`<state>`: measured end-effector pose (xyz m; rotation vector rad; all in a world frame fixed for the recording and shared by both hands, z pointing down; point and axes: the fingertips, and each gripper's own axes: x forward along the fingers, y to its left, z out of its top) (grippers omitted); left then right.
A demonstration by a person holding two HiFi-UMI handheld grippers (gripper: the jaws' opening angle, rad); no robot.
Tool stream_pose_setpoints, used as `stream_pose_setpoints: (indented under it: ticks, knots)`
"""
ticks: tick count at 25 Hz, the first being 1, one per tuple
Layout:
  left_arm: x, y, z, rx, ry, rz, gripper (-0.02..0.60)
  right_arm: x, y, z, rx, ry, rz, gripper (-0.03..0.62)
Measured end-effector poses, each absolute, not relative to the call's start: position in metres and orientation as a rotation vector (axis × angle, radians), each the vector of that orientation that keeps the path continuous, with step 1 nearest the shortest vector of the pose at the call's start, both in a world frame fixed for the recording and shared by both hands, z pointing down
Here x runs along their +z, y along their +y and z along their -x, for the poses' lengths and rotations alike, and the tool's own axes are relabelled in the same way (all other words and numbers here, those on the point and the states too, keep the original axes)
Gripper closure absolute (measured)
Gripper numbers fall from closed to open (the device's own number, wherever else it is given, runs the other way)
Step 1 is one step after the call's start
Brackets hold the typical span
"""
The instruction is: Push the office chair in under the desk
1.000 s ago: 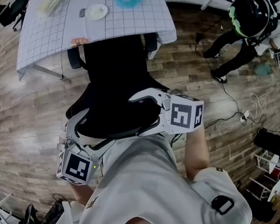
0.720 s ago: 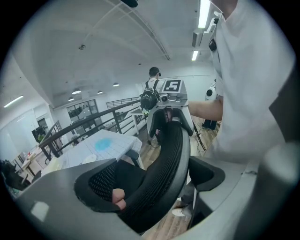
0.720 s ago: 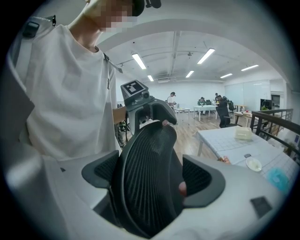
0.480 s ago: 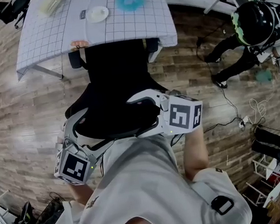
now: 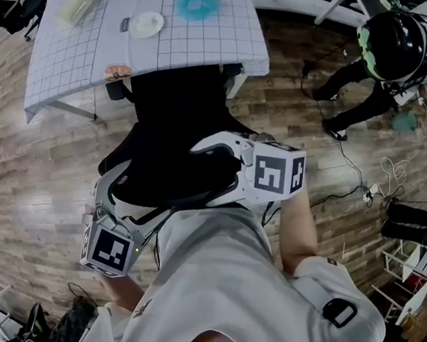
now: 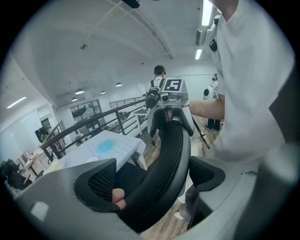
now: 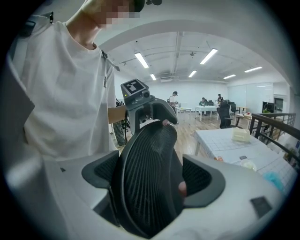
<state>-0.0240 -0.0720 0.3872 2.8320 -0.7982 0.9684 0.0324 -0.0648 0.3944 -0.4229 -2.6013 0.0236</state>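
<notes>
The black office chair (image 5: 179,105) faces the desk (image 5: 63,65), which wears a white grid-pattern cloth; the front of the seat sits under the desk's near edge. My left gripper (image 5: 120,186) is shut on the left end of the mesh backrest (image 5: 172,180), and my right gripper (image 5: 212,171) is shut on its right end. In the left gripper view the backrest rim (image 6: 164,168) fills the space between the jaws of the left gripper (image 6: 154,182). The right gripper view shows the same mesh (image 7: 143,187) clamped in the right gripper (image 7: 152,177).
On the desk lie a white plate (image 5: 148,23), a blue round item (image 5: 197,3) and a small orange thing (image 5: 119,67) at its near edge. A person in black with a helmet (image 5: 389,35) crouches at right. Cables (image 5: 360,184) trail over the wooden floor there.
The chair has slid a little toward the desk, its armrests now nearer the desk edge. Both grippers went forward with it and kept their hold.
</notes>
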Motion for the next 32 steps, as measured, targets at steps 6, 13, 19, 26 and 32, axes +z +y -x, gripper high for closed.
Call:
stream_pose_setpoints:
  ticks: [6,13,19,26,32]
  knots:
    - [0.385,-0.085,0.020,0.945,-0.801,-2.848,0.109,0.393,-0.078,-0.036,0.027,-2.614,0.412,0.166]
    - [0.384,-0.102,0.019,0.942,-0.768,-2.851,0.109,0.391,-0.095,-0.038,0.059,-2.617,0.401,0.164]
    - [0.385,-0.115,0.020,0.967,-0.735,-2.856,0.109,0.392,-0.109,-0.036,0.051,-2.616,0.378,0.164]
    - [0.386,-0.133,0.026,0.958,-0.712,-2.884,0.109,0.396,-0.123,-0.031,0.055,-2.603,0.341,0.166]
    - [0.383,-0.141,0.029,0.970,-0.675,-2.876,0.109,0.391,-0.132,-0.028,0.064,-2.629,0.332,0.166]
